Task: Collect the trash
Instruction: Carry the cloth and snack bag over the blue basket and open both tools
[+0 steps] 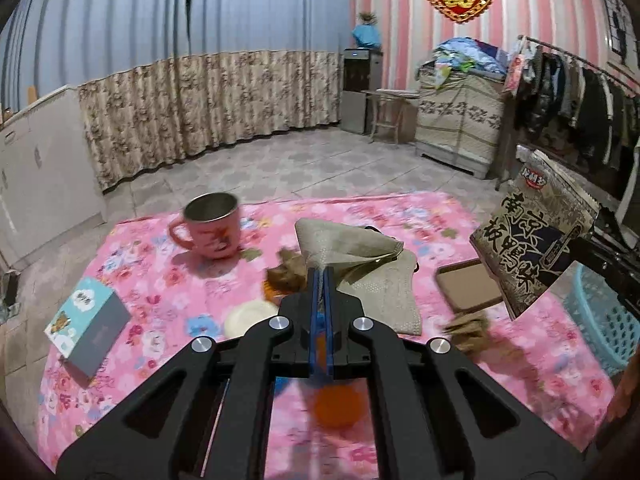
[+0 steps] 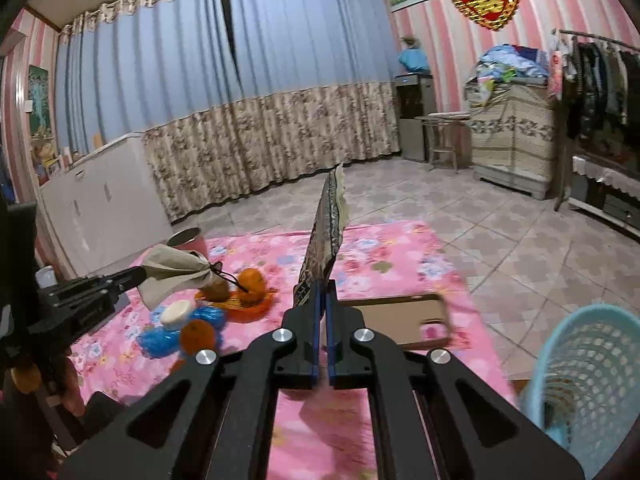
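My left gripper (image 1: 320, 280) is shut on a corner of a beige cloth bag (image 1: 348, 240), lifting it above the pink flowered cloth (image 1: 160, 280). The right wrist view shows the same left gripper (image 2: 138, 275) holding the cloth bag (image 2: 172, 268), whose black drawstring hangs down. My right gripper (image 2: 323, 298) is shut on a dark printed snack packet (image 2: 325, 240), seen edge-on and raised off the table. In the left wrist view the snack packet (image 1: 536, 240) hangs at the right, close to a light blue mesh basket (image 1: 600, 320).
A pink mug (image 1: 212, 224), a small box (image 1: 86, 320), a white lid (image 1: 250, 316), a cardboard tray (image 1: 468, 286) and crumpled brown paper (image 1: 468, 332) lie on the cloth. Oranges (image 2: 252, 280) and blue netting (image 2: 208, 316) sit left of centre. The basket (image 2: 584, 364) stands at the lower right.
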